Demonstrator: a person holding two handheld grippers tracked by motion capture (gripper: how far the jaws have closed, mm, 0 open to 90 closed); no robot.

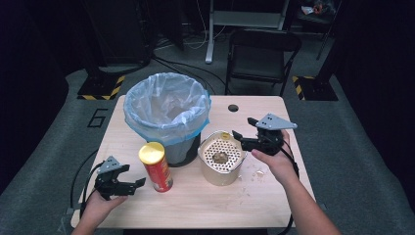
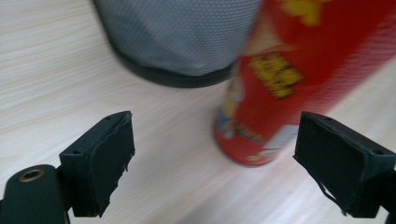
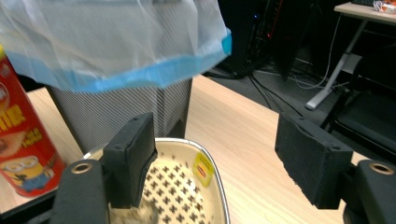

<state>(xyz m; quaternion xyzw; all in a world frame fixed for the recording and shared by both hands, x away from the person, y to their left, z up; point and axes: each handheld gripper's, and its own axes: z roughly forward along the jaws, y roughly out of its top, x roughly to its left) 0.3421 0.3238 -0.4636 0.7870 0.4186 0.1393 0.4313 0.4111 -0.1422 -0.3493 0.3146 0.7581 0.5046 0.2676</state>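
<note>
Clearly, with the right gripper (image 1: 243, 137) open and empty over the rim of the perforated pot (image 1: 221, 159) beside the bin (image 1: 166, 115), and the left gripper (image 1: 128, 183) open beside the red can (image 1: 156, 166), a careless pinch could tip either.

Black gripper (image 1: 138, 183); grey triangular plate; trailing cable.

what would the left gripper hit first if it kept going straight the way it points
Most likely the red cylindrical chip can: it stands just ahead of the open left gripper, a little toward one jaw. The grey mesh bin sits farther back.
</note>
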